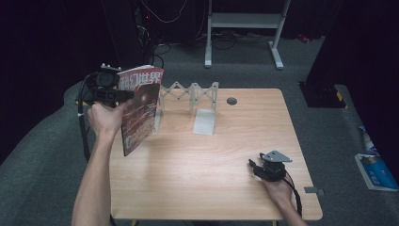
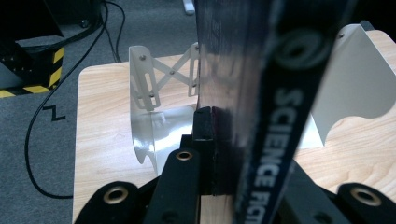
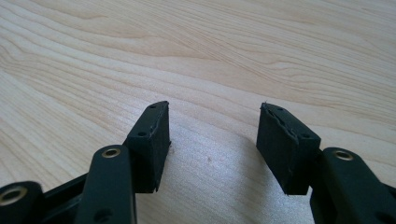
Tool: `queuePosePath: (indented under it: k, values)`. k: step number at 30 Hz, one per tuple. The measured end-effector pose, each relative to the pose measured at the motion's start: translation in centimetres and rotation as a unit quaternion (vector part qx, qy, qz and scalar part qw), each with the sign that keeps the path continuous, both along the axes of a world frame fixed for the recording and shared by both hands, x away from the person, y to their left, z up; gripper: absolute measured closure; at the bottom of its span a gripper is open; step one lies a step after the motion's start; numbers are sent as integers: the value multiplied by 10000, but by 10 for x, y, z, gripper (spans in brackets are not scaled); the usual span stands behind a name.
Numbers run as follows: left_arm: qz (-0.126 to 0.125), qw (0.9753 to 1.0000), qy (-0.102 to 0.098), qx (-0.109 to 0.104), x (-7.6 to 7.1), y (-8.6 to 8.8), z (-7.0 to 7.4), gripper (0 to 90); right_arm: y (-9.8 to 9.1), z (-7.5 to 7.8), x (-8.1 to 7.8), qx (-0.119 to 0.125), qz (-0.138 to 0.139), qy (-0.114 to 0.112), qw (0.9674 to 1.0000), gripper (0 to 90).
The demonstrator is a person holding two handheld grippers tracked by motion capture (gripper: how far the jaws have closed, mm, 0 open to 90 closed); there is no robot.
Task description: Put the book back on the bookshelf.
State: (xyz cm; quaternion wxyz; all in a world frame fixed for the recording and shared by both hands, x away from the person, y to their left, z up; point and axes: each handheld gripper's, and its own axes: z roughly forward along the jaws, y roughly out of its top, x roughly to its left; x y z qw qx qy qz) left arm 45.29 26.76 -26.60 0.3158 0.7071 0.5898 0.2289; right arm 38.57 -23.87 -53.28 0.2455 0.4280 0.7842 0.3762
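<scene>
A magazine [image 1: 140, 109] with a dark red cover stands upright in the air over the table's left edge. My left gripper [image 1: 126, 95] is shut on its spine side, level, with a hand under it. In the left gripper view the magazine [image 2: 261, 93] rises edge-on between the black jaws of my left gripper [image 2: 215, 140], its spine lettering facing me. A white folding book rack [image 1: 190, 96] stands just behind the magazine at the table's back. My right gripper [image 1: 254, 167] rests on the table at the front right, open, with nothing between the jaws of my right gripper [image 3: 212, 140].
The wooden table [image 1: 207, 165] has a round grey cable hole [image 1: 231, 100] at the back right. One white rack plate [image 1: 204, 121] lies flat on the table. A white desk frame [image 1: 244, 28] stands on the carpet behind. Cables [image 2: 42, 116] trail on the floor at the left.
</scene>
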Motion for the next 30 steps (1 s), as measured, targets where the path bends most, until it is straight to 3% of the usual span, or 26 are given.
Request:
queuePosePath:
  k: [12, 22, 25, 30]
  values:
    - [236, 9996, -155, 5, 10, 2, -12, 833, 0, 0, 0, 3, -6, -6, 10000, 437]
    - [333, 9984, -267, -367, 20, 0, -22, 834, 1, 0, -1, 13, 7, -18, 10000, 437]
    - [399, 9981, -298, -363, 21, 1, -25, 834, 0, 0, -1, 3, 19, -24, 10000, 437]
    - [613, 9960, -524, -377, 21, 3, -33, 835, 1, 0, -1, 15, 16, -14, 10000, 437]
